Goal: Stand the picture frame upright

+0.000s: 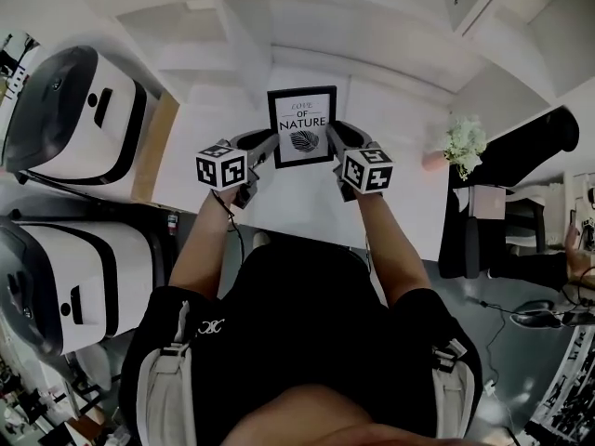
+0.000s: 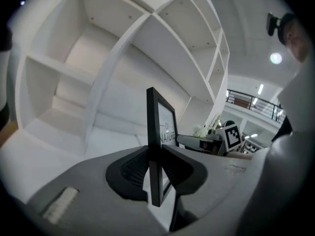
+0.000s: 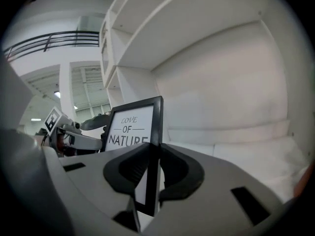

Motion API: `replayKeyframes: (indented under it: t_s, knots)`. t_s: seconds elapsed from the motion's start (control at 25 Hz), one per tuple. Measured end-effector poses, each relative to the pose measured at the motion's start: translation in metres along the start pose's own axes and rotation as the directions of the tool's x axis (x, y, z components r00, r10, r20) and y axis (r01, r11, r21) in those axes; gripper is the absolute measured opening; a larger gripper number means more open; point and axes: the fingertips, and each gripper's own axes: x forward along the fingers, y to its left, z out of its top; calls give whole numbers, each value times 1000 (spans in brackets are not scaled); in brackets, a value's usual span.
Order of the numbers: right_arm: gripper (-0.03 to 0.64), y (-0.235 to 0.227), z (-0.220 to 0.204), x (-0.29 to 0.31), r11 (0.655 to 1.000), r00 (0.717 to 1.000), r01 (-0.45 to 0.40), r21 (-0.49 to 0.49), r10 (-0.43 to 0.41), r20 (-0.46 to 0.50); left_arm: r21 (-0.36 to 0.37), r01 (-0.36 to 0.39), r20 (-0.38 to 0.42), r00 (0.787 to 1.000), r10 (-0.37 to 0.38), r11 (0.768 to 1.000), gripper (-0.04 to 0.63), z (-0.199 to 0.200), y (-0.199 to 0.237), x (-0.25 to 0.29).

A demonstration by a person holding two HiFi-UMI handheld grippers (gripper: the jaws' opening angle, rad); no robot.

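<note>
A black picture frame [image 1: 301,126] with a white print reading "LOVE OF NATURE" is held upright over the white shelf surface [image 1: 288,207]. My left gripper [image 1: 271,143] is shut on the frame's left edge. My right gripper [image 1: 333,136] is shut on its right edge. In the left gripper view the frame [image 2: 163,119] shows edge-on, and its black edge runs down between the jaws of the left gripper [image 2: 155,151]. In the right gripper view the printed face [image 3: 132,124] is turned towards the camera, with the right gripper [image 3: 152,156] clamped on the frame's side.
White open shelving [image 2: 123,48] rises behind and around the frame. A small pot of white flowers [image 1: 464,143] stands to the right. Two large white and black machines [image 1: 79,110] sit at the left. Dark furniture [image 1: 521,156] is at the right.
</note>
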Motion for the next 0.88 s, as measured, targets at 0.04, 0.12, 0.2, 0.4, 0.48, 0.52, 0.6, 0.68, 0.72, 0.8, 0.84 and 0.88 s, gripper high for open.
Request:
replayKeyframes:
  t_s: [0.04, 0.12, 0.2, 0.4, 0.48, 0.52, 0.6, 0.68, 0.72, 0.8, 0.84, 0.88]
  knots:
    - [71, 8, 13, -4, 999, 999, 6, -53, -4, 41, 53, -19, 22, 1000, 17, 998, 89, 8, -2, -6]
    - [72, 26, 32, -10, 990, 994, 17, -142, -1, 111, 138, -66, 70, 996, 56, 988, 92, 21, -5, -19]
    - [72, 44, 43, -11, 978, 988, 15, -210, 19, 154, 200, -132, 110, 988, 111, 971, 94, 31, -1, -32]
    - [71, 79, 47, -1, 963, 981, -27, -268, 77, 178, 215, -228, 154, 968, 197, 950, 94, 38, 20, -59]
    - [71, 88, 45, 7, 964, 982, -42, -263, 88, 167, 209, -240, 154, 965, 211, 948, 94, 36, 28, -68]
    - [71, 92, 43, 11, 964, 983, -48, -261, 92, 161, 210, -248, 155, 963, 218, 946, 94, 36, 31, -73]
    - [71, 102, 41, 19, 965, 983, -57, -258, 99, 152, 213, -262, 157, 960, 232, 941, 94, 35, 40, -82]
    - [71, 111, 38, 28, 965, 984, -63, -254, 102, 143, 218, -274, 157, 957, 243, 937, 94, 35, 49, -90]
    - [71, 114, 37, 33, 966, 985, -65, -252, 102, 138, 222, -280, 156, 956, 250, 934, 94, 36, 55, -94]
    - [69, 122, 33, 44, 967, 987, -64, -247, 98, 130, 233, -296, 153, 952, 265, 927, 94, 36, 68, -100]
    - [69, 126, 31, 50, 968, 988, -60, -245, 93, 126, 237, -303, 150, 950, 273, 923, 92, 36, 75, -103]
    - [67, 130, 28, 56, 969, 989, -56, -241, 87, 120, 241, -308, 146, 949, 279, 920, 92, 35, 83, -105]
